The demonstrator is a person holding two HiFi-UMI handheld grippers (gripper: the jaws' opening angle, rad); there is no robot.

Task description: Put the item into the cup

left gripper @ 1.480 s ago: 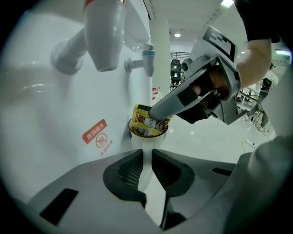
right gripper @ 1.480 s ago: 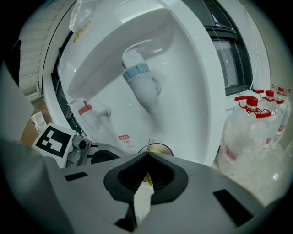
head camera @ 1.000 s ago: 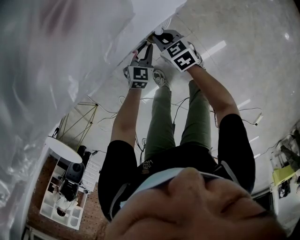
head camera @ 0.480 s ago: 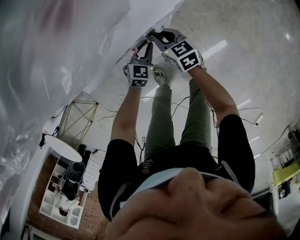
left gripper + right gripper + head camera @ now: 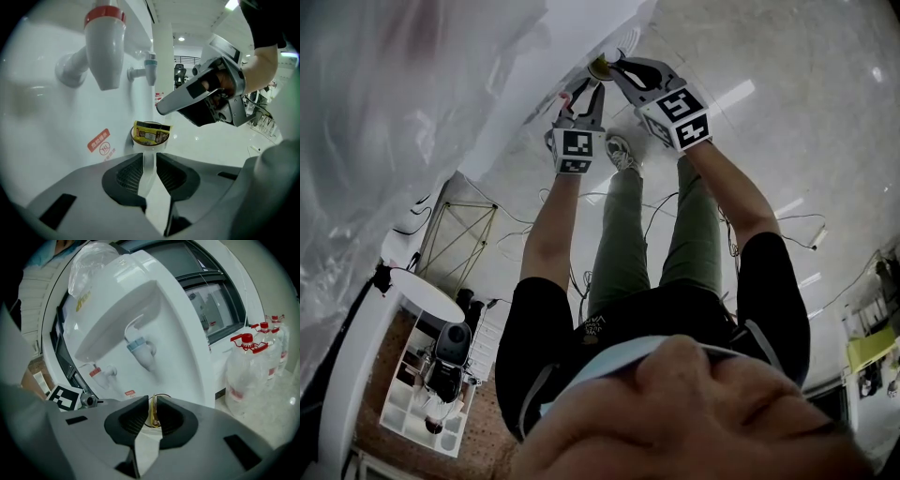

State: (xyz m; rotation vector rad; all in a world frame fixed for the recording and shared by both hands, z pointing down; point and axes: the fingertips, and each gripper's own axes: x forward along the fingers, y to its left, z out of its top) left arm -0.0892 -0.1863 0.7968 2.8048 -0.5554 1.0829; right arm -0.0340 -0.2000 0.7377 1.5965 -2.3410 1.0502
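**Partner:** Nearest first. Left claw?

**Me:** Left claw (image 5: 150, 157): pads close together, nipping the lower wall of the white paper cup (image 5: 149, 148). The cup is upright just past my fingertips, and I look down into its mouth.

**Partner:** And the item?

**Me:** The yellow-and-brown sachet (image 5: 151, 133) stands inside the cup, flat face toward me. Its top edge pokes above the rim.

**Partner:** Right claw?

**Me:** Right claw (image 5: 152, 399): pads a narrow slit apart, pinching nothing. Through the slit I see the sachet edge-on, with the cup's rim behind it. In the left gripper view, the claw's tip hangs just above and right of the cup, clear of the sachet.

**Partner:** What's behind?

**Me:** The cup sits in the recess of the water dispenser (image 5: 56, 108), in line below the blue tap (image 5: 150, 63). The red tap (image 5: 105, 47) is to the blue tap's left. A red label (image 5: 99, 140) is on the recess wall, just left of the cup. Farthest out, past the dispenser's right side, are clear water bottles (image 5: 248, 376) with red caps.
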